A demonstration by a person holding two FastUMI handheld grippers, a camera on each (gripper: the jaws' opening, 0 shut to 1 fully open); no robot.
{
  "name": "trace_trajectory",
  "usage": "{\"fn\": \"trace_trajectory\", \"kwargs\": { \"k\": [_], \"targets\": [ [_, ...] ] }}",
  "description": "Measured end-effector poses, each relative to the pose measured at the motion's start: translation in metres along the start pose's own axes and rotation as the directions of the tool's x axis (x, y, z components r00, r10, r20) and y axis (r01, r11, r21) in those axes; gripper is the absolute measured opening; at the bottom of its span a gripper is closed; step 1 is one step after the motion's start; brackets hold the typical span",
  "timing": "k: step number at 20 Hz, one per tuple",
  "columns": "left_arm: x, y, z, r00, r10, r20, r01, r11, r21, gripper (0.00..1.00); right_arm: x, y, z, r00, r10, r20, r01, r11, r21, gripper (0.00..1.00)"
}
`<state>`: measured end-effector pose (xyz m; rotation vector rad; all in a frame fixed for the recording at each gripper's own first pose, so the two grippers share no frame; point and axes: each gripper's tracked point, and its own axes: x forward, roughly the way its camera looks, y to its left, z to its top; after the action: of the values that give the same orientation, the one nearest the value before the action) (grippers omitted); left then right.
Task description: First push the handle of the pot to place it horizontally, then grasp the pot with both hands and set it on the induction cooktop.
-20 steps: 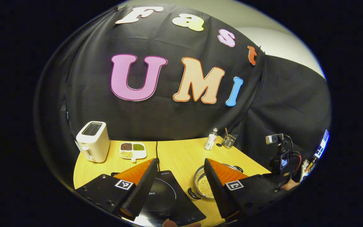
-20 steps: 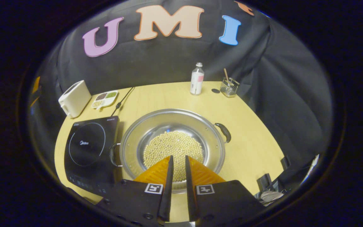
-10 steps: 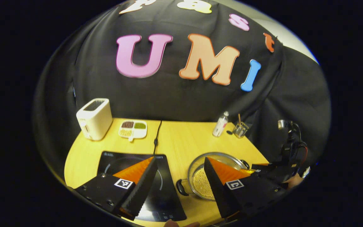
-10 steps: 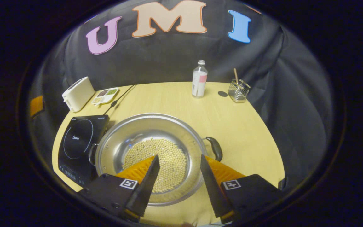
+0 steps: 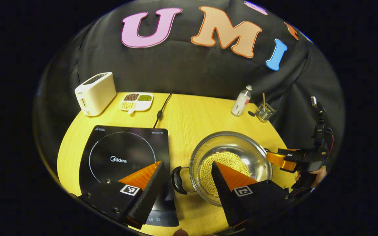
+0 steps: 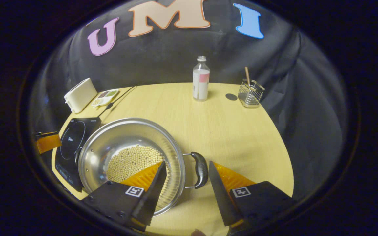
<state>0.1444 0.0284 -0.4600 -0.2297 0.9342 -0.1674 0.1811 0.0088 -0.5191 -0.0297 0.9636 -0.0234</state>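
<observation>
Both my grippers have dropped nearer the pot (image 6: 131, 157): right gripper (image 6: 187, 190) spread, straddling its right handle (image 6: 201, 169); left gripper (image 5: 187, 190) spread around the left handle (image 5: 176, 179).

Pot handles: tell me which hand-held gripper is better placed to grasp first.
Right. The right hand-held gripper is open with the pot's handle already between its fingers; the left hand-held gripper's handle lies just ahead.

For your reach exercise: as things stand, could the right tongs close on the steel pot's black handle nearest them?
Probably yes. The right tongs stand open, with the black loop handle of the steel pot of beans lying between the fingers, nothing blocking.
</observation>
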Motion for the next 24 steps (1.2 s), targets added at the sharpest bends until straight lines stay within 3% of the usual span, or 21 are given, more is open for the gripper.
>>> {"fn": "trace_trajectory", "kwargs": {
  "k": [2,3,6,9,13,14,17,21,23,24],
  "targets": [
    [0.015,0.002,-0.014,0.999,0.017,-0.042,-0.018,1.000,-0.024,0.93,0.008,-0.005,-0.003,1.000,0.012,-0.016,-0.012,1.000,0.001,0.84],
    [0.021,0.003,-0.022,0.997,0.027,-0.070,-0.029,0.999,-0.030,0.87,0.011,-0.006,-0.005,1.000,0.019,-0.024,-0.019,1.000,0.002,0.84],
    [0.039,0.007,-0.038,0.991,0.058,-0.119,-0.062,0.998,-0.026,0.88,0.023,-0.003,-0.010,0.997,0.046,-0.059,-0.046,0.999,-0.004,0.84],
    [0.049,0.008,-0.047,0.987,0.078,-0.141,-0.084,0.996,-0.040,0.87,0.034,0.000,-0.016,0.995,0.060,-0.085,-0.061,0.998,-0.012,0.77],
    [0.058,0.009,-0.050,0.984,0.083,-0.158,-0.094,0.994,-0.063,0.87,0.041,-0.007,-0.023,0.991,0.061,-0.116,-0.063,0.998,-0.013,0.77],
    [0.061,0.009,-0.050,0.984,0.084,-0.157,-0.095,0.993,-0.065,0.91,0.043,-0.007,-0.025,0.990,0.066,-0.127,-0.066,0.998,0.004,0.77],
    [0.066,0.002,-0.060,0.977,0.069,-0.201,-0.084,0.994,-0.067,0.82,0.045,-0.012,-0.029,0.987,0.070,-0.144,-0.067,0.997,0.025,0.78],
    [0.079,0.002,-0.068,0.970,0.094,-0.225,-0.112,0.991,-0.068,0.81,0.048,-0.015,-0.033,0.986,0.068,-0.154,-0.063,0.997,0.034,0.64],
    [0.082,0.007,-0.071,0.965,0.110,-0.239,-0.127,0.990,-0.057,0.77,0.051,-0.016,-0.033,0.984,0.080,-0.157,-0.071,0.996,0.057,0.63],
    [0.083,0.005,-0.068,0.969,0.103,-0.227,-0.117,0.992,-0.049,0.67,0.049,-0.017,-0.032,0.985,0.080,-0.150,-0.071,0.996,0.062,0.61]
  ]
}}
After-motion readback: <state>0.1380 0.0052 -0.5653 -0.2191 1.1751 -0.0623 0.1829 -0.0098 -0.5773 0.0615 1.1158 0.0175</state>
